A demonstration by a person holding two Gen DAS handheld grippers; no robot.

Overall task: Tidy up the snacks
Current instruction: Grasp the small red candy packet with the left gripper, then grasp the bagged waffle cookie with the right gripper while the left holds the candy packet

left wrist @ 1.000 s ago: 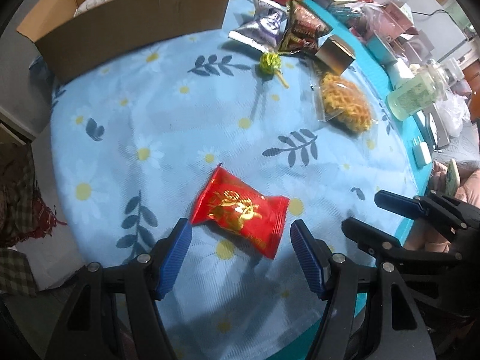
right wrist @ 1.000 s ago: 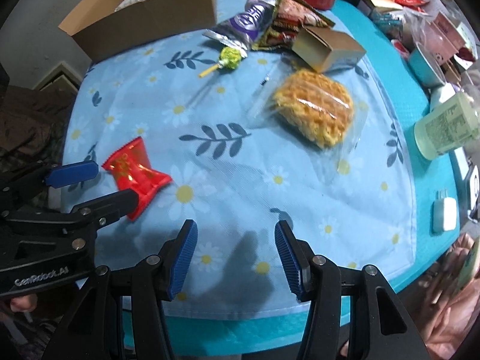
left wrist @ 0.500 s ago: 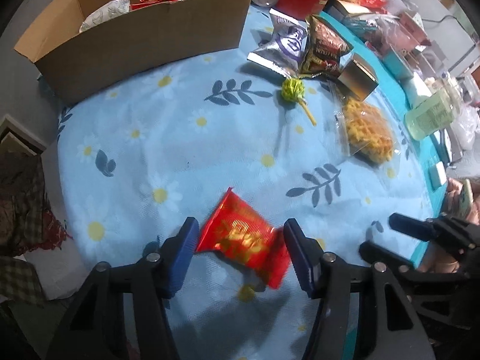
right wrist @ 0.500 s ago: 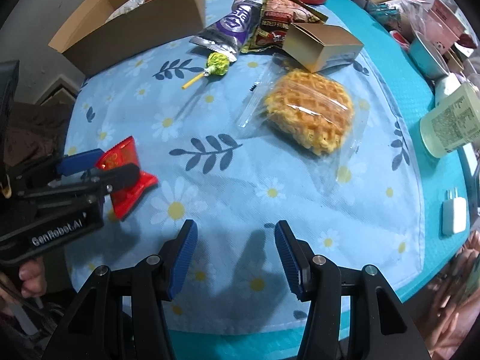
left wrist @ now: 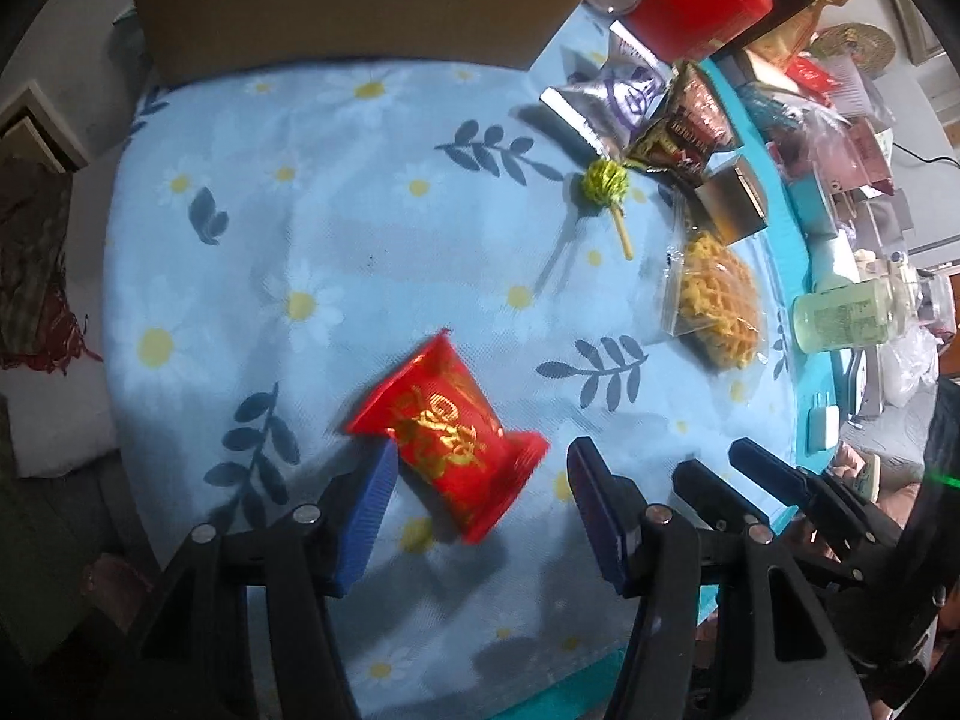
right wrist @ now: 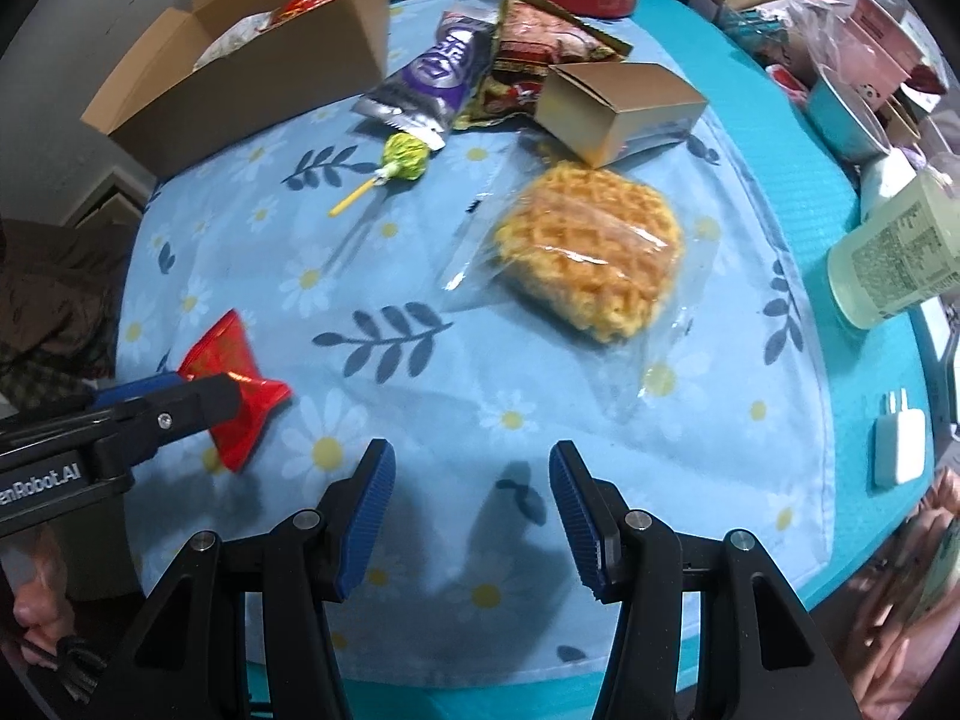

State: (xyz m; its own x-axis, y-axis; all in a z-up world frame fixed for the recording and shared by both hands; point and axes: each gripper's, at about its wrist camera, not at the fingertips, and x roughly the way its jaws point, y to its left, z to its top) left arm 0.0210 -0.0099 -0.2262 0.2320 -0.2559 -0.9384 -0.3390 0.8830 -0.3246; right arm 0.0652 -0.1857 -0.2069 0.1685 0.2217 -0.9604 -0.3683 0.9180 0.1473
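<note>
Right now the left gripper (left wrist: 480, 498) hangs over the near edge of the table (left wrist: 798, 276), its blue pads spread apart, with the red snack packet (left wrist: 450, 438) lying between them. One corner of the packet touches or just overlaps the left pad (left wrist: 366, 516); the right pad stands clear of it, so nothing is clamped. The packet lies flat and askew on the flowered blue cloth (left wrist: 300, 210). From the right wrist view the same packet (right wrist: 234, 384) sits at the cloth's near left corner, partly hidden behind the left gripper's black finger.

The right gripper (right wrist: 471, 516) is also open and holds nothing, over bare cloth (right wrist: 420, 360) at the near edge.

Toward the far edge stands an open cardboard box (right wrist: 258, 78) with packets already inside. Beside it lie a purple and silver pouch (right wrist: 432, 84) and a dark red snack bag (right wrist: 534, 72), the two touching. A green-wrapped lollipop (right wrist: 402, 162) rests just in front of the pouch. A small gold carton (right wrist: 618, 108) stands near the cloth's far right corner, and a bagged waffle (right wrist: 594, 258) lies just in front of it. A pale green bottle (right wrist: 894, 264) lies on its side by the right edge, with a white charger (right wrist: 897, 444) nearer.
</note>
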